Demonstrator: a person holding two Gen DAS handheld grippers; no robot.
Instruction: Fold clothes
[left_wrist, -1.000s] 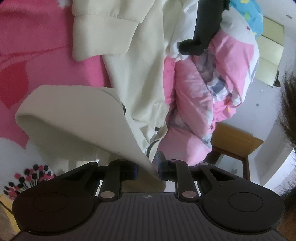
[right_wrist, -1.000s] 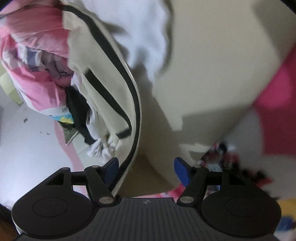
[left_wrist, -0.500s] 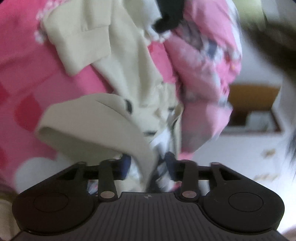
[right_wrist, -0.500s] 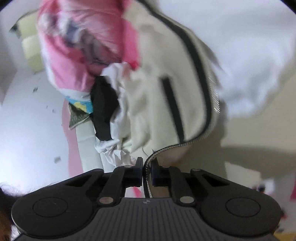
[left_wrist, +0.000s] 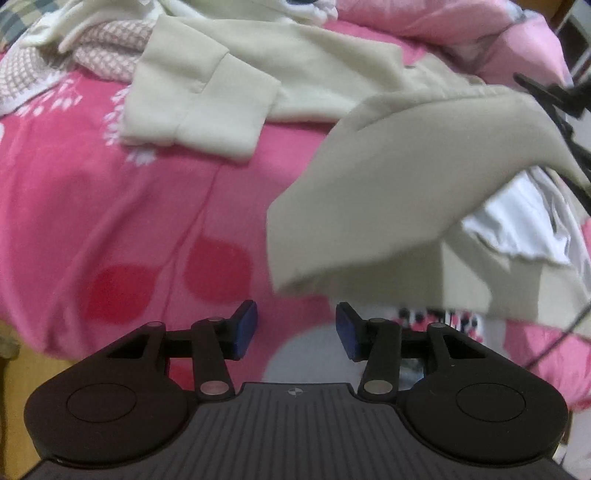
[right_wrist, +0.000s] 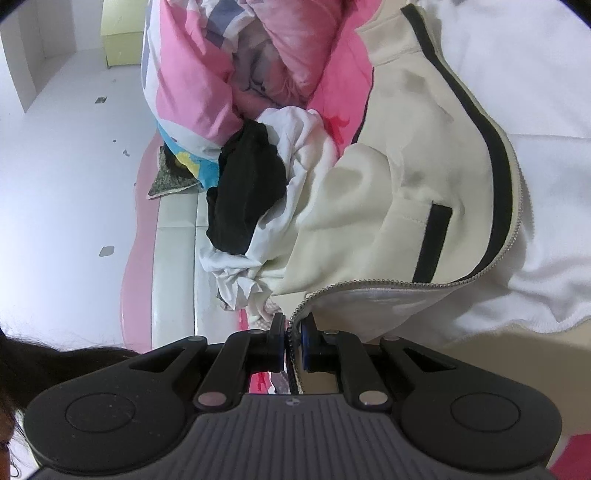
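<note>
On pink bed, cream zip jacket being lifted: right gripper jaws clamped on zipper edge. Left gripper jaws apart, empty; hem flap at 1 o'clock judged next to be gripped.

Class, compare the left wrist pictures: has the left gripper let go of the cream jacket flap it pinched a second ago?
Yes. The left gripper now stands open and empty, and the cream jacket flap hangs beyond its fingertips over the pink bedsheet.

Bright pink floral bedspread covers the bed.
A cream zip-up jacket with black trim sprawls across it, a pink-and-white checked knit behind, a bunched pink quilt alongside.
</note>
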